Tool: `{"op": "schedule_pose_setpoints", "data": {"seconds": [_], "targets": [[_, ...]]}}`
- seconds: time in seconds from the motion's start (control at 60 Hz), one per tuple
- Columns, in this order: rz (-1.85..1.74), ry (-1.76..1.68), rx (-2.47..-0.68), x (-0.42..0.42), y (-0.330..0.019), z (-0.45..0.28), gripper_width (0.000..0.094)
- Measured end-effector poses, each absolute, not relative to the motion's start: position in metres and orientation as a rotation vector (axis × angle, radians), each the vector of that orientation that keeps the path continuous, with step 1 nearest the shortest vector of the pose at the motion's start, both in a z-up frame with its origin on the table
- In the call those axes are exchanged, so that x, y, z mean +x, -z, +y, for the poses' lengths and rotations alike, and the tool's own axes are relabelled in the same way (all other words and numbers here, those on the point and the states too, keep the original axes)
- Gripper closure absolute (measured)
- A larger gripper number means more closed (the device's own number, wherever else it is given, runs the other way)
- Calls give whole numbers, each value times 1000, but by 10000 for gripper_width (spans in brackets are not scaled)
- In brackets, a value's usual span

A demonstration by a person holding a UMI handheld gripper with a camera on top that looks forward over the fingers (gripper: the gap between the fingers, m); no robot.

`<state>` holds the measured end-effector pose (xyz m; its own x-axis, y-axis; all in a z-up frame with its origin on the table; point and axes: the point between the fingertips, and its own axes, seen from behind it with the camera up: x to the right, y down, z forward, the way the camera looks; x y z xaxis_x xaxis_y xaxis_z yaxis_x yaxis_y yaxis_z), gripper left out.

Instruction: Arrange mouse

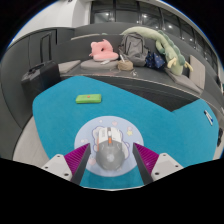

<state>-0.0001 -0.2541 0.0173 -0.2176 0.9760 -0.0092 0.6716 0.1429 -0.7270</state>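
Currently a blue mat [60, 120] is spread on the desk [40, 60]. Stuffed toys [140, 45] are piled at the back. The grey mouse [109, 150] is clamped by the closed gripper [110, 165], on the mat. A green block [89, 97] is seen beyond.

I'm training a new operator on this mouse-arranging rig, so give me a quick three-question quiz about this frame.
1. True or false: the mouse lies between the fingers.
2. What colour is the mat under the mouse: A) red, B) teal, C) yellow?
3. Name the flat object beyond the mouse on the mat.

Key:
1. True; the pictures don't settle whether the fingers press it.
2. B.
3. A green rectangular item, apart from the mouse.
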Motion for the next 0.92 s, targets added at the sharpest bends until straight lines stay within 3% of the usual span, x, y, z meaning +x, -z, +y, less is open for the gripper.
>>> {"op": "schedule_pose_setpoints", "data": {"seconds": [0.3,0.55,0.917], "targets": [[-1957,-840,-1592,140,-84,-185,84],[-1935,-753,-1689,219,-71,-133,86],[-1902,-715,-1710,241,-54,-101,82]]}}
